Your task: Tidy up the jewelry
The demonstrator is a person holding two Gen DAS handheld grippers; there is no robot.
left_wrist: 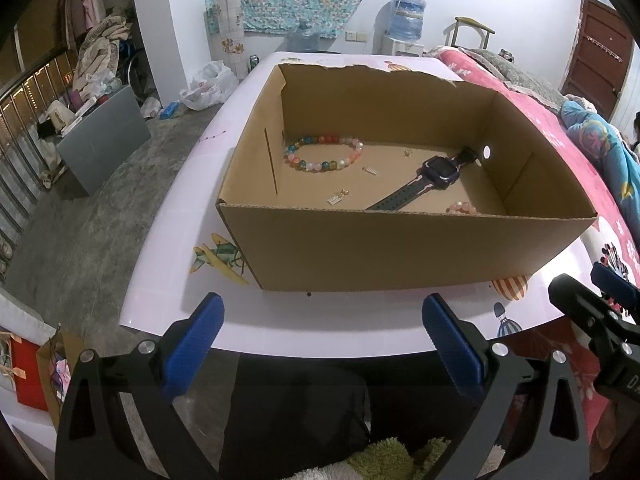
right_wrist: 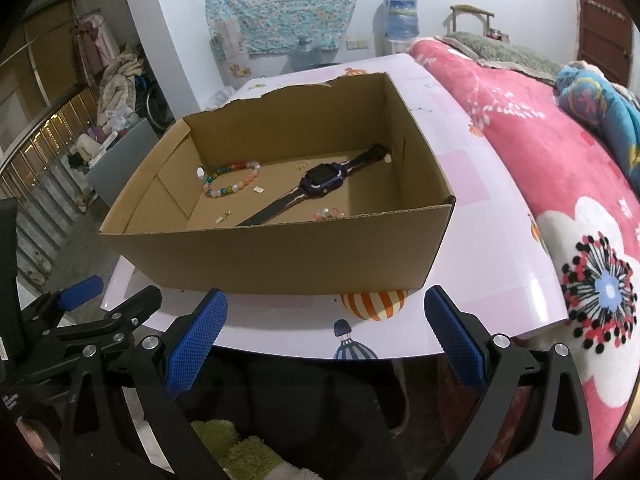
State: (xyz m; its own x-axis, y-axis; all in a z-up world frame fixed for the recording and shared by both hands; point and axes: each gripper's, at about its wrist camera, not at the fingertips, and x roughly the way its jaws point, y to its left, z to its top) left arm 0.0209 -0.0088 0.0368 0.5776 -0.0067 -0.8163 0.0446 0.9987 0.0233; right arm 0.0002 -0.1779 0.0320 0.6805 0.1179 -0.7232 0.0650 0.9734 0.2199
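An open cardboard box (left_wrist: pixel 400 252) (right_wrist: pixel 280 252) stands on a white table (left_wrist: pixel 360 320) (right_wrist: pixel 488 232). Inside lie a multicoloured bead bracelet (left_wrist: pixel 324 154) (right_wrist: pixel 232 180), a dark watch (left_wrist: pixel 432 176) (right_wrist: pixel 316 182), a second bead bracelet (left_wrist: pixel 462 208) (right_wrist: pixel 330 213) mostly hidden by the front wall, and small earrings (left_wrist: pixel 338 197) (right_wrist: pixel 224 216). My left gripper (left_wrist: pixel 322 336) hovers open at the table's near edge, short of the box, holding nothing. My right gripper (right_wrist: pixel 326 336) is open beside it, also in front of the box. Each gripper shows at the edge of the other's view.
A pink floral blanket (right_wrist: pixel 560 184) lies on a bed right of the table. The floor (left_wrist: pixel 80 220) drops away to the left, with a grey cabinet (left_wrist: pixel 104 136) and clutter. Water bottles (left_wrist: pixel 406 16) stand at the far wall.
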